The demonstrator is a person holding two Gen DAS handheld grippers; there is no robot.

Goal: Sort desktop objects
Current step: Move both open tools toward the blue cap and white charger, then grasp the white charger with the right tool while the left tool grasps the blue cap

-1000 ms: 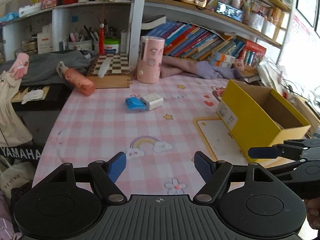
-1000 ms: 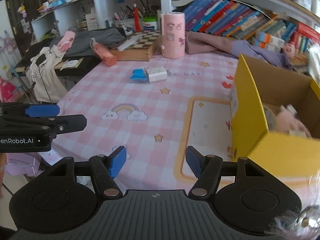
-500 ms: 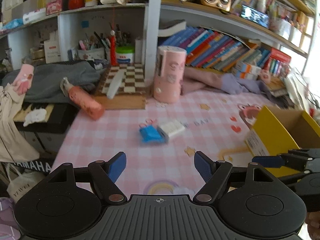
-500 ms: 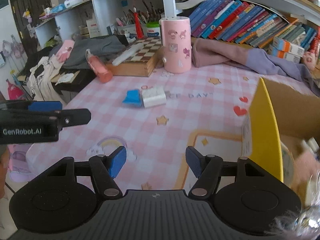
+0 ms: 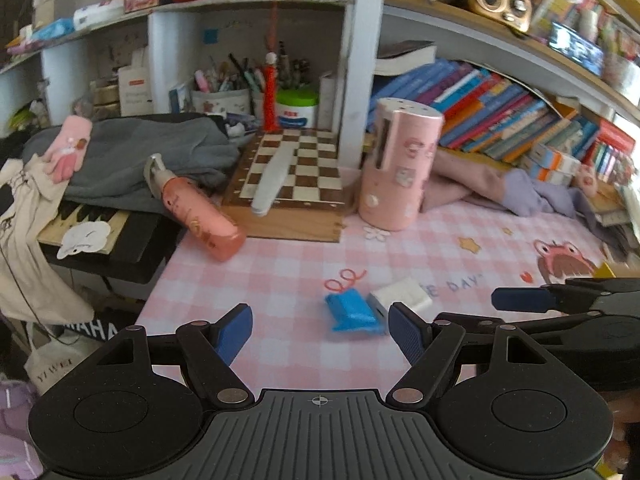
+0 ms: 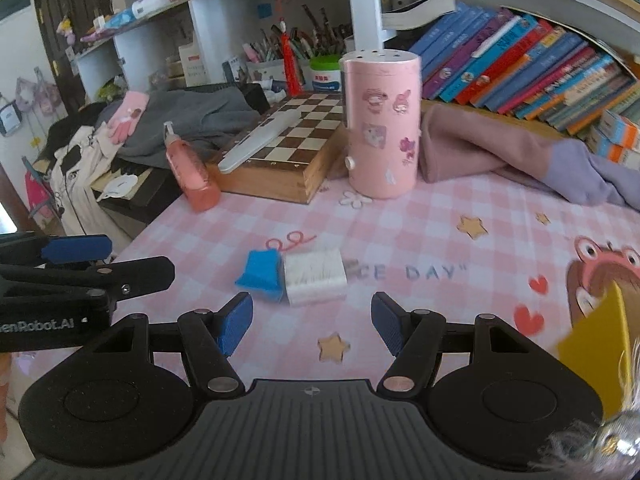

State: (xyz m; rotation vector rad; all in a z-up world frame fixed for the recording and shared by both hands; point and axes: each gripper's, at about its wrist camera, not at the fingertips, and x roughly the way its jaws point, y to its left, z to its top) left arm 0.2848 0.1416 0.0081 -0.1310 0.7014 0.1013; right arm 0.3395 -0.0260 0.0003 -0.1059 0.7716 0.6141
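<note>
Both hand-held grippers (image 5: 320, 330) (image 6: 312, 322) now nearer blue pack (image 6: 260, 274), jaws apart, empty.

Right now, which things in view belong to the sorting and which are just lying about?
Likely for sorting:
- blue packet
- white block
- yellow box
- both grippers, open and empty: left gripper, right gripper

Just lying about:
- pink canister
- chessboard
- pink bottle
- books
</note>
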